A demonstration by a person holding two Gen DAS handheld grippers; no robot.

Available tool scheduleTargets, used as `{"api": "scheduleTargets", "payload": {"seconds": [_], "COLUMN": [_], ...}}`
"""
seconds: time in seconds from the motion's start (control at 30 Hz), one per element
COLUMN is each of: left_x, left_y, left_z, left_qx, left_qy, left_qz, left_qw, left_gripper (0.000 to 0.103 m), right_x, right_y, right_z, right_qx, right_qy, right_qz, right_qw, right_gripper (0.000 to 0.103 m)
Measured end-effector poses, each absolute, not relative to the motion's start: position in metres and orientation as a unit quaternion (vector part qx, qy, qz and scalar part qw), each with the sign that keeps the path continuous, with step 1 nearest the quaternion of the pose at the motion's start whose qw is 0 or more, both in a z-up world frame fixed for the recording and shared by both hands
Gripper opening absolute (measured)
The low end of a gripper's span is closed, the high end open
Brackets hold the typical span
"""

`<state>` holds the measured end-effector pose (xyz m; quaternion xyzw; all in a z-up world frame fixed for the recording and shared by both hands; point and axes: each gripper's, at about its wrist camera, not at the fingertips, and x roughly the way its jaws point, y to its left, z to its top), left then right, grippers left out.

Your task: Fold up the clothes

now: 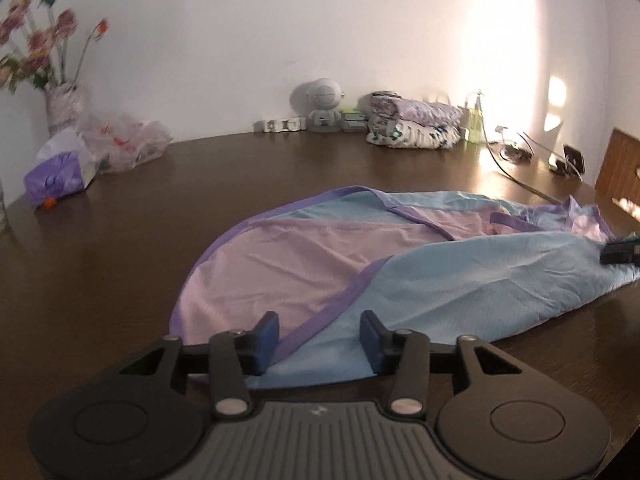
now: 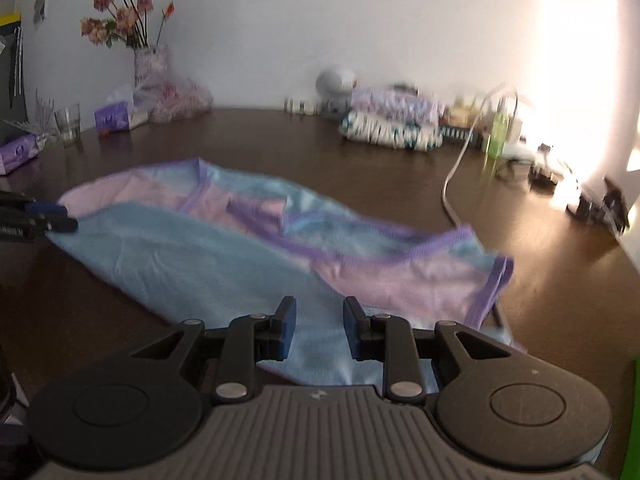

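Observation:
A thin garment [image 1: 400,256] in light blue and pink panels with purple trim lies spread on the dark wooden table [image 1: 120,248], its blue side folded over the pink. My left gripper [image 1: 319,326] is open at the garment's near hem, with the cloth lying below the gap and the pads not pressing on it. In the right wrist view, the same garment [image 2: 240,248] stretches leftward. My right gripper [image 2: 320,314] is open over its near blue edge, nothing pinched. Each gripper's tip also shows in the other view: the right gripper [image 1: 620,252] and the left gripper [image 2: 44,218].
A stack of folded printed clothes [image 1: 412,124] sits at the back by the wall, beside a small round speaker figure [image 1: 324,108]. A vase of flowers [image 2: 150,60], a plastic bag [image 1: 120,144], tissue packs [image 1: 56,180] and a glass [image 2: 68,124] stand back left. Cables [image 2: 456,176] and a green bottle [image 2: 496,136] lie at the right.

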<state>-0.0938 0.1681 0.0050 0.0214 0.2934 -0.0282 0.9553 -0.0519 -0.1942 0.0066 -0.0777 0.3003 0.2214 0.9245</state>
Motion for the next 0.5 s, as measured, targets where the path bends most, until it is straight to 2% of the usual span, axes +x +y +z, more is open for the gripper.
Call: {"api": "scheduleTargets", "payload": {"seconds": [0.07,0.5], "left_x": [-0.098,-0.124], "left_y": [0.171,0.172], "left_z": [0.005,0.011], "left_qx": [0.02,0.02], "left_qy": [0.291,0.307], "left_qz": [-0.023,-0.038], "left_qw": [0.956,0.951], "left_gripper": [0.046,0.045], "right_x": [-0.055,-0.07], "right_y": [-0.201,-0.227], "right_z": [0.004,0.008], "right_qx": [-0.07,-0.065], "right_qy": [0.3,0.316], "right_qz": [0.225,0.249], "right_qw": [0.924,0.913], "right_gripper": [0.026,0.028]}}
